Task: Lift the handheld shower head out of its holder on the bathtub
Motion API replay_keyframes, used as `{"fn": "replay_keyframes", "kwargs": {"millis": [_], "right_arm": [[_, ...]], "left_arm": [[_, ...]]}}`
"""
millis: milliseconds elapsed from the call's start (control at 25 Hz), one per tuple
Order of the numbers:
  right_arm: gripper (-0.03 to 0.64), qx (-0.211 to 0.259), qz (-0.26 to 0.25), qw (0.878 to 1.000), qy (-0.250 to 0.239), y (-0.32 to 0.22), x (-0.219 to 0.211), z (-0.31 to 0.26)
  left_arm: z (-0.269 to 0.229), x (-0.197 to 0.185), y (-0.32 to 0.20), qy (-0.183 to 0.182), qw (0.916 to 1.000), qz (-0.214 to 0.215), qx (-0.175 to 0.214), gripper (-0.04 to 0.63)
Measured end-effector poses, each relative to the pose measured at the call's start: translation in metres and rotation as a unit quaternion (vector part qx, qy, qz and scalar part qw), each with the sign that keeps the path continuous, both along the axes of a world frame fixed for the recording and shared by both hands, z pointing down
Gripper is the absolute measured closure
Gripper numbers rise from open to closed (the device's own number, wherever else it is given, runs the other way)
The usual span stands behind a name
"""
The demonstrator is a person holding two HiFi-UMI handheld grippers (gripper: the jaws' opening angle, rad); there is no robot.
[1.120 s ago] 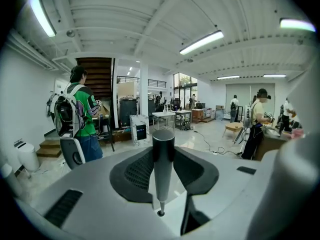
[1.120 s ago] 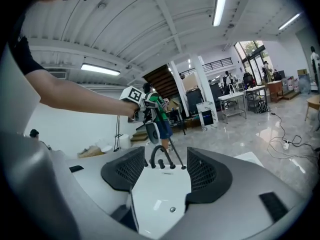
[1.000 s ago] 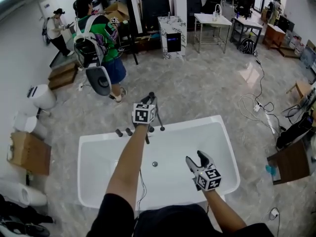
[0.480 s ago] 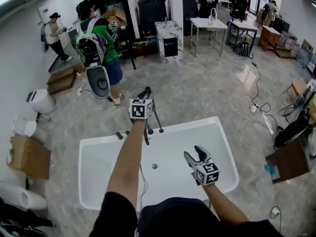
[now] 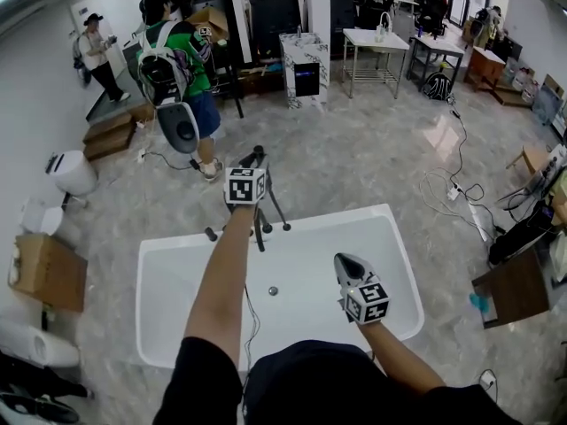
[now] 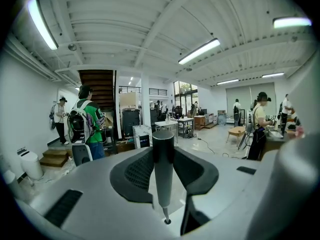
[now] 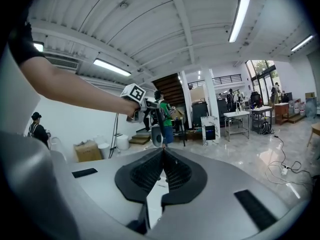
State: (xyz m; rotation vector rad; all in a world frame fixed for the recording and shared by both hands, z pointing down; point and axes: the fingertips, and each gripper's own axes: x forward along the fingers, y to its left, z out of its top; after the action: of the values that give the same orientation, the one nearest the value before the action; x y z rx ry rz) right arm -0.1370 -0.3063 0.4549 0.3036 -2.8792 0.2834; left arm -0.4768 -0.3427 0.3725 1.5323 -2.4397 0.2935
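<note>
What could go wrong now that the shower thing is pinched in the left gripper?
1. The shower head is a smooth, round stick, held only by the left gripper squeezing its sides. It might slip and bang down into the bathtub.
2. Its lower end looks close to the taps on the rim, so it could catch there if it is lifted crooked.

Bright and even, lit from ceiling tube lights [image 6: 199, 51]. Soft shadows only. Window glare on the far right floor [image 5: 447, 135]. Heavy fisheye bending, dark corners in gripper views.
</note>
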Motion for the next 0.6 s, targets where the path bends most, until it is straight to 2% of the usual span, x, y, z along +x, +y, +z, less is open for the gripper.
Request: {"fn": "replay_keyframes", "kwargs": {"millis": [240,600], "right_arm": [[0.618,-0.008,0.004,1.0,-0.007,0.0007,-0.0079,-0.0036],[0.618,0.012,-0.01,1.0,-0.001,0.0065,-0.0076,-0.0022]], "left_arm": [[0.0028,0.0032,0.0,-0.003,1.0,0.006,-0.003,0.477],[0.0037,0.0005,-0.0005,-0.005,1.0,0.003,-0.007,0.477]]}}
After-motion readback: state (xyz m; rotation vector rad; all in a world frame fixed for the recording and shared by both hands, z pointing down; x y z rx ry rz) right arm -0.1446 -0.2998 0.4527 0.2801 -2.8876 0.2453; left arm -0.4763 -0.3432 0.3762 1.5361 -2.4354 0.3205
